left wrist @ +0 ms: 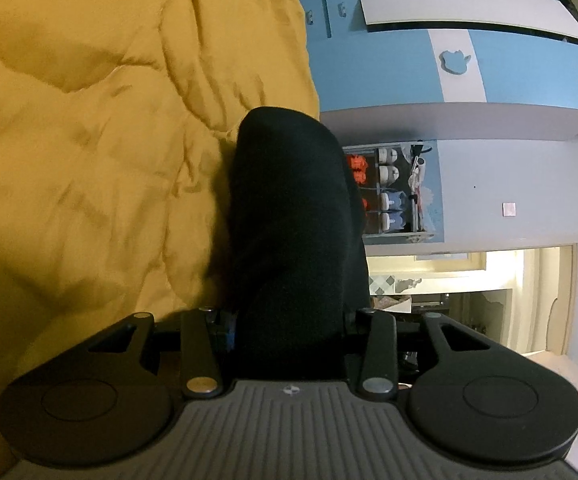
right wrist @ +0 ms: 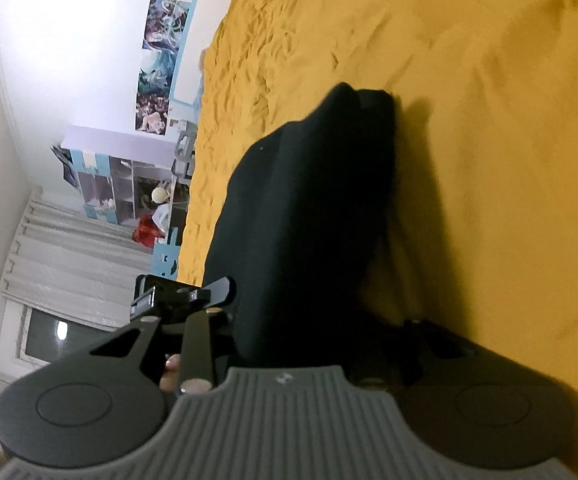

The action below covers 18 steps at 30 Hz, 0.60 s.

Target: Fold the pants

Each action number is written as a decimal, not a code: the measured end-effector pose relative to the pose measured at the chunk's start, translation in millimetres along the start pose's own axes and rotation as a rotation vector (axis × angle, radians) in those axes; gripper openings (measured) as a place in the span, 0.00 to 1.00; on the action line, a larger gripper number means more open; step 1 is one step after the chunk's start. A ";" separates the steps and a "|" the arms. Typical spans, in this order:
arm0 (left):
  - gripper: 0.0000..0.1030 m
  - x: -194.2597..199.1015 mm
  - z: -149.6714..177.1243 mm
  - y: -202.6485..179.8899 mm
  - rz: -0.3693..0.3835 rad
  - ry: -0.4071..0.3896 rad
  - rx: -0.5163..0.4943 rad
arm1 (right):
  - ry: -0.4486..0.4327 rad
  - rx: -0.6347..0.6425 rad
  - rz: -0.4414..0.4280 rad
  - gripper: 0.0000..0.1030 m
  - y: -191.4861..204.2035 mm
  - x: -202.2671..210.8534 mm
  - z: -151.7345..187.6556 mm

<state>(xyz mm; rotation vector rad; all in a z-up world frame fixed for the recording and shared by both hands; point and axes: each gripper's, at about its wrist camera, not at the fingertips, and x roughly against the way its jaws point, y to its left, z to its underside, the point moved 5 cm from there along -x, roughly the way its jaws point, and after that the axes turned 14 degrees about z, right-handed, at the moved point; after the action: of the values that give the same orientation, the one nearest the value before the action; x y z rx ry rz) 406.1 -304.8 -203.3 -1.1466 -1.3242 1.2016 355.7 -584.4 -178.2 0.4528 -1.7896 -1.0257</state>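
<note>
Each gripper, left (left wrist: 289,320) and right (right wrist: 289,332), clamps the black pants (left wrist: 289,220), which rise toward twelve o'clock over the yellow quilt (left wrist: 89,140). Uneven pulling could slip the cloth and skew the fold.

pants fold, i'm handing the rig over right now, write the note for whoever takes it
Left gripper: shut on the black pants, cloth bunched between its fingers.
Right gripper: also shut on the pants.
The pants are lifted, hanging over the yellow bedspread.
Done: both ends gripped and raised.
Left: lay them flat on the bedspread, make the fold, release. How many folds are already in cannot be told.
</note>
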 end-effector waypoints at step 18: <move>0.49 28.6 43.0 -22.1 -0.043 -0.041 -0.003 | -0.024 -0.001 0.066 0.40 -9.1 55.2 53.6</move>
<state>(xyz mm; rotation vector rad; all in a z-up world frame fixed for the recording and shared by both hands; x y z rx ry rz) 360.2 -281.2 -181.1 -1.0951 -1.3758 1.1980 282.4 -604.2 -162.6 0.3793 -1.8129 -0.9896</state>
